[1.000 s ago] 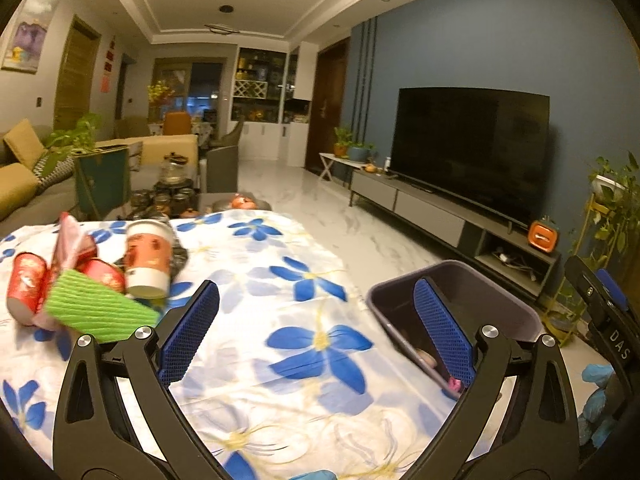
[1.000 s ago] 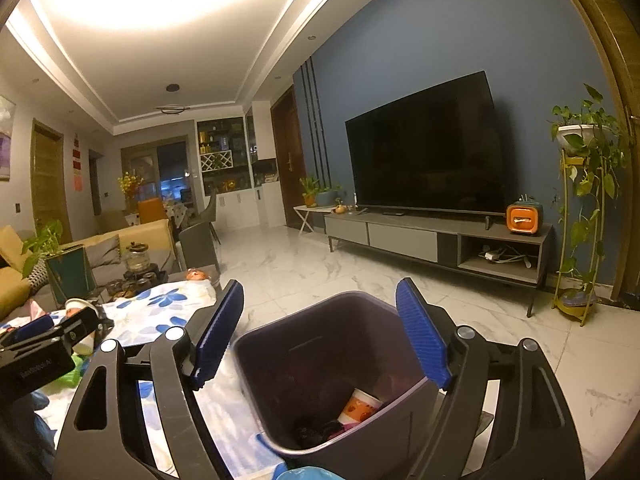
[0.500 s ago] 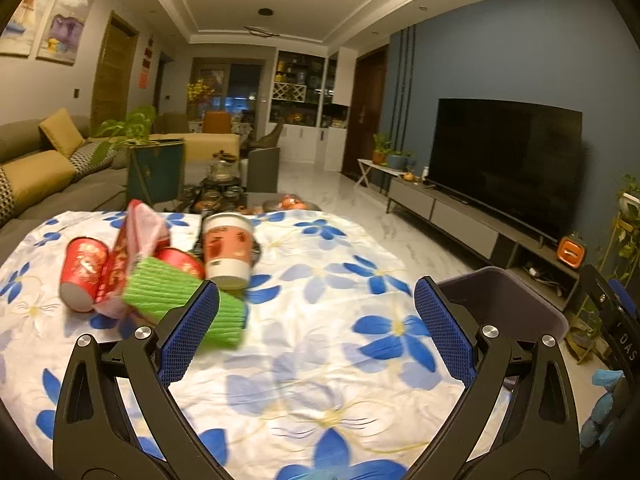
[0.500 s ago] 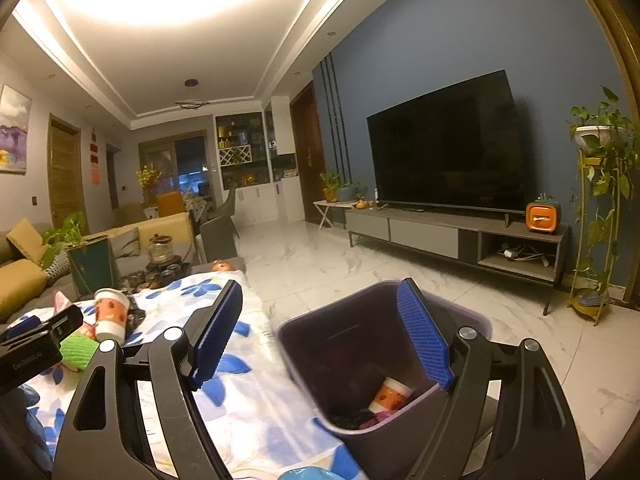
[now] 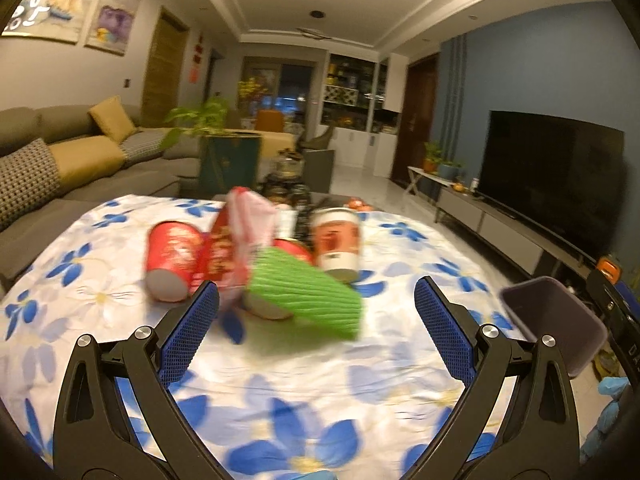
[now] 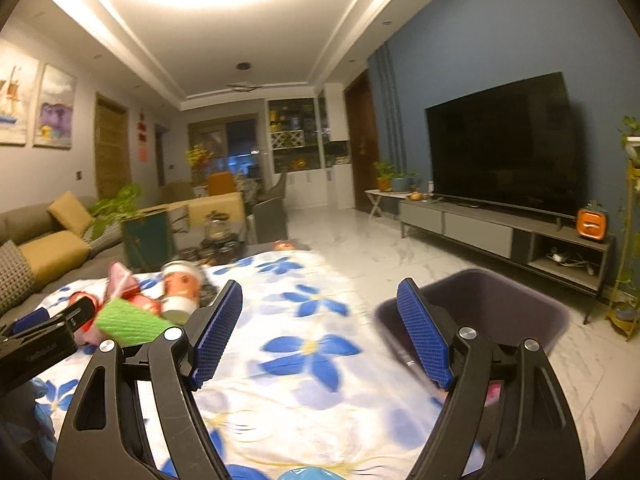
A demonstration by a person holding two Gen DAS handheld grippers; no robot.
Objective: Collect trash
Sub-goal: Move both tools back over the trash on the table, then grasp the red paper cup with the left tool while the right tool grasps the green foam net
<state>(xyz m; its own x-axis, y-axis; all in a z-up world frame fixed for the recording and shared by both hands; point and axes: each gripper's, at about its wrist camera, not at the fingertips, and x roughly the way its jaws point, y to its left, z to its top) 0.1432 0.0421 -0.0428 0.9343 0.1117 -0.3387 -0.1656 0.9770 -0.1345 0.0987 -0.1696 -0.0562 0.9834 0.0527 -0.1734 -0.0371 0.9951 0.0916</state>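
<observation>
Green ribbed cup (image 5: 306, 294) motion-blurred; bin (image 6: 496, 312) contents hidden.

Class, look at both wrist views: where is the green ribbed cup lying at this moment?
The green ribbed cup lies on its side on the flowered tablecloth, just ahead of the open left gripper, in front of the upright paper cup.

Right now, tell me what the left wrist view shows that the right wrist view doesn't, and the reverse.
Only the left wrist view shows the red paper cup lying on its side in full.

Only the right wrist view shows the orange radio on the TV stand clearly, and the inside wall of the dark purple plastic bin.

Both show the green ribbed cup sleeve, the upright orange-and-white paper cup and the blue-flowered tablecloth.
</observation>
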